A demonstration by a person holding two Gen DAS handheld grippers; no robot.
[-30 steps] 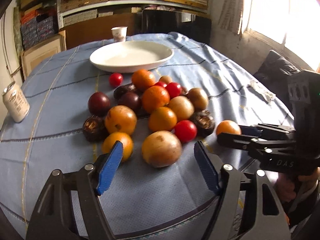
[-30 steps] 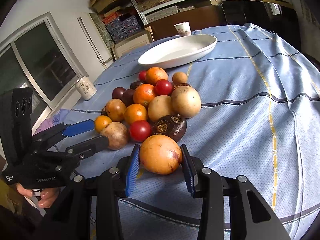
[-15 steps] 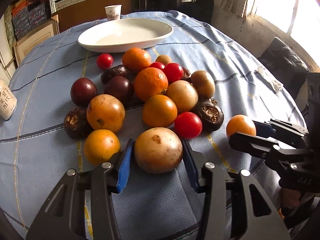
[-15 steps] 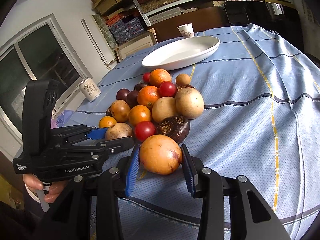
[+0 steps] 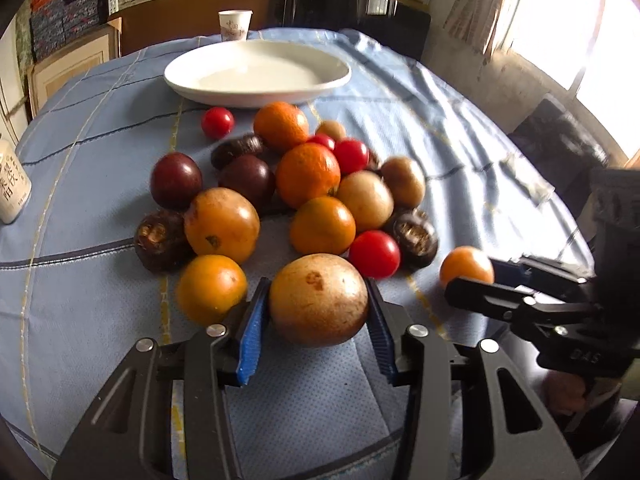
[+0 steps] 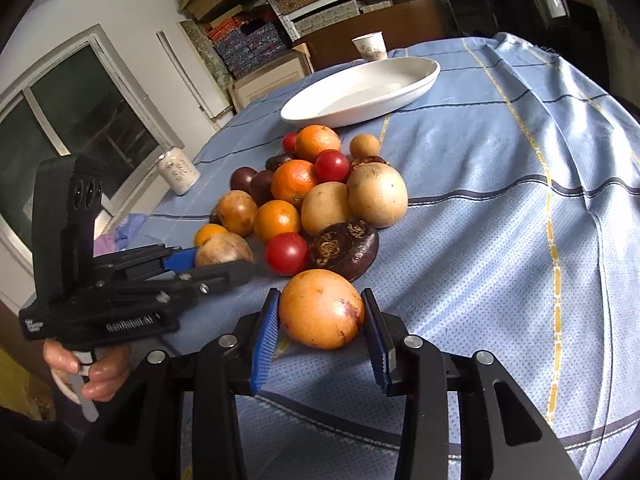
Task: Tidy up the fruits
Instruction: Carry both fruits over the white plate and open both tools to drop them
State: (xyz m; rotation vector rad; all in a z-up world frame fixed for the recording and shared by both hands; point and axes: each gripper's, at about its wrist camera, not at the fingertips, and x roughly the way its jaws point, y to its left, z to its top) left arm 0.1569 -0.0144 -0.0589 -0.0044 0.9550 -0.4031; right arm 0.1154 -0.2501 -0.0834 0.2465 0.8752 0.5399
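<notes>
Room: shelves packed with boxes along the far wall, windows on both sides.
Counter: round counter [image 5: 460, 152] under a blue cloth with dark and yellow stripes.
Dish: empty white oval dish [image 5: 256, 74] at the far side, a paper cup [image 5: 235, 26] just behind it.
Can: white can [image 6: 179, 172] near the counter's left edge, well apart from the fruit.
Fruit pile: oranges, red tomatoes, dark purple fruits and tan ones bunched together in the middle, between the dish and the two grippers.
Left gripper: left gripper [image 5: 318, 316], its fingers [image 5: 251, 332] having just been closing, now pressing both sides of a brown-tan fruit [image 5: 318, 300] at the near edge of the pile; the fruit looks to rest on the cloth.
Right gripper: right gripper [image 6: 321, 322] with blue fingers [image 6: 264, 340] clamped on a yellow-orange fruit [image 6: 321, 314] with a reddish blotch, just in front of a dark wrinkled fruit [image 6: 346, 246].
Neighbours: a small orange [image 5: 211, 288] just left of the brown-tan fruit, a red tomato [image 5: 375, 253] just behind its right side.
Hand: a person's hand [image 6: 88, 372] wraps the left gripper's handle.
</notes>
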